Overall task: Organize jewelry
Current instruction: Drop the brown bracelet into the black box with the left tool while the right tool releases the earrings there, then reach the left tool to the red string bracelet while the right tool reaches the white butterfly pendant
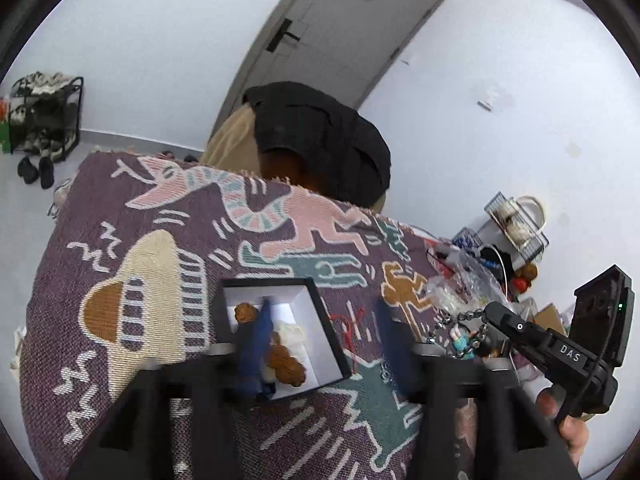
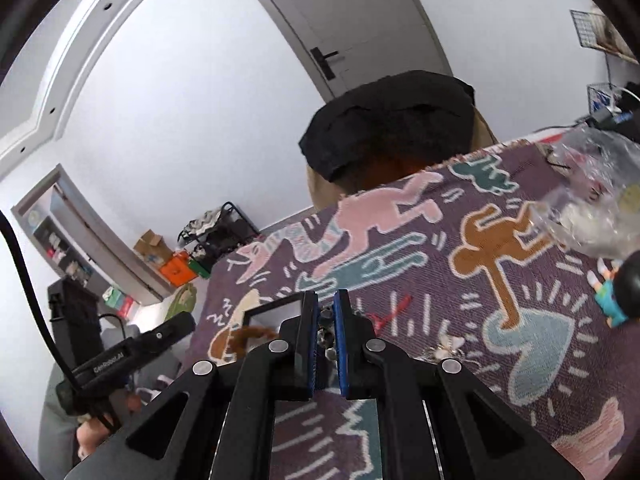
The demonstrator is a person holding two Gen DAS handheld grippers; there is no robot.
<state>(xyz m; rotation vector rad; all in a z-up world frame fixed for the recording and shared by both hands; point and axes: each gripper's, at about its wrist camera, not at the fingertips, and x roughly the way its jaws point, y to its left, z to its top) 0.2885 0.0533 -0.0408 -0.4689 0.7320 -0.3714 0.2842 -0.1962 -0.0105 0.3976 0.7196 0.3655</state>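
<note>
Left wrist view: left gripper (image 1: 320, 344), jaws spread and empty, hangs over the open box (image 1: 312, 320) with brown trinkets (image 1: 286, 362) dropped inside. Right gripper (image 2: 326, 344), jaws pinching a dark beaded chain (image 2: 326, 334), likely carries it next; that calls for lowering it between the box walls

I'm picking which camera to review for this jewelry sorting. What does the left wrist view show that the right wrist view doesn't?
Only the left wrist view shows the inside of the black-rimmed white box, with brown bear-shaped charms, and the silver ball chain hanging from the right gripper. Only the right wrist view shows that gripper's blue pads shut on small metal links, and the orange carton. Both show the purple figure-patterned blanket and grey door.
</note>
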